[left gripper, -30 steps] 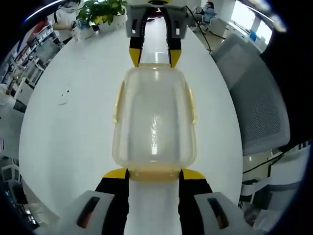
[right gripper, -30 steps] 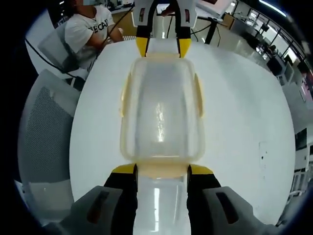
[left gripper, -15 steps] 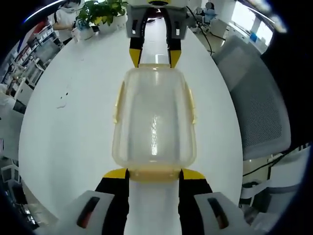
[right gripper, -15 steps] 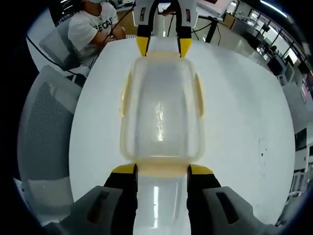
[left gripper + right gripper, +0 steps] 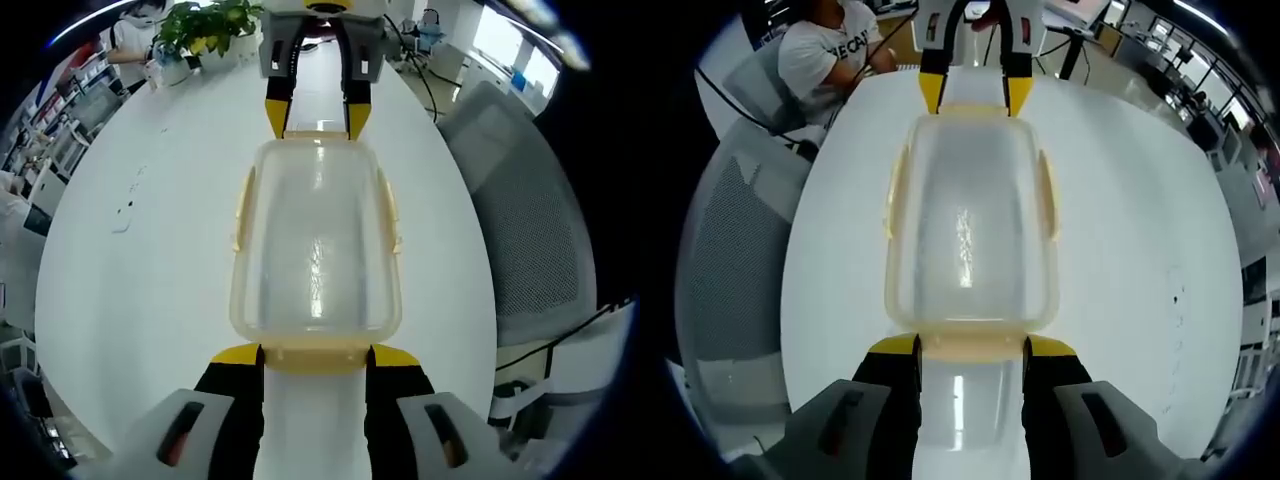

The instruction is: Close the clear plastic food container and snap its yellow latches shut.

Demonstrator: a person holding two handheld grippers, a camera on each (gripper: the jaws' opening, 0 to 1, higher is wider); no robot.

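Note:
A clear plastic food container [image 5: 315, 245] lies on the white table [image 5: 140, 280] with its lid on. Yellow latches run along its long sides [image 5: 240, 205] [image 5: 392, 215] and its ends. My left gripper [image 5: 315, 356] is open at the near end, its yellow tips on either side of the end latch [image 5: 315, 352]. My right gripper [image 5: 316, 122] stands open at the far end, flanking that end's latch the same way. In the right gripper view the container [image 5: 968, 230] stretches from my right gripper [image 5: 970, 347] up to the left gripper [image 5: 974, 100]. I cannot tell whether the latches are snapped.
Grey mesh chairs stand off the table's edge [image 5: 530, 220] [image 5: 730, 260]. A potted plant [image 5: 205, 25] sits at the table's far side. A person in a white shirt [image 5: 830, 55] sits at the other end. Small dark specks [image 5: 125, 205] mark the tabletop.
Both views have shifted very slightly. The container and both grippers keep the same places relative to each other.

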